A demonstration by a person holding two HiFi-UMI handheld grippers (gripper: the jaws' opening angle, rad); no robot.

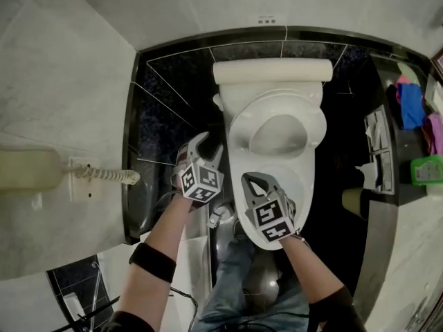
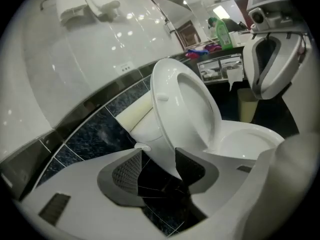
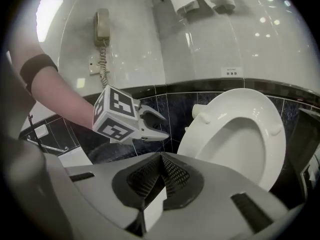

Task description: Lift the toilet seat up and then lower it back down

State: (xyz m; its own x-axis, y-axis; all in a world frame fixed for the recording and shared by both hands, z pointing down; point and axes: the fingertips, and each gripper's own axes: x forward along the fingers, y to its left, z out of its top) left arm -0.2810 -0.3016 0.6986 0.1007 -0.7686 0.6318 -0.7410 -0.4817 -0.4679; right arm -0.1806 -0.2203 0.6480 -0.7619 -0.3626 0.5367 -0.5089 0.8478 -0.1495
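Head view: toilet seat raised; left claw apart at bowl's 9 o'clock; right claw together at 6; wall phone far 9.

wall phone left of toilet

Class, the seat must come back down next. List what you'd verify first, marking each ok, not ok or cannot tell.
1. Toilet seat raised: ok, it stands up, tilted back.
2. Left tool gripping the seat: not ok, jaws apart, pads off its edge.
3. Right tool clear of the seat: ok, shut and empty.
4. Bowl rim free for landing: cannot tell, the right tool hangs over its front.
5. Seat resting steadily against the tank: cannot tell.
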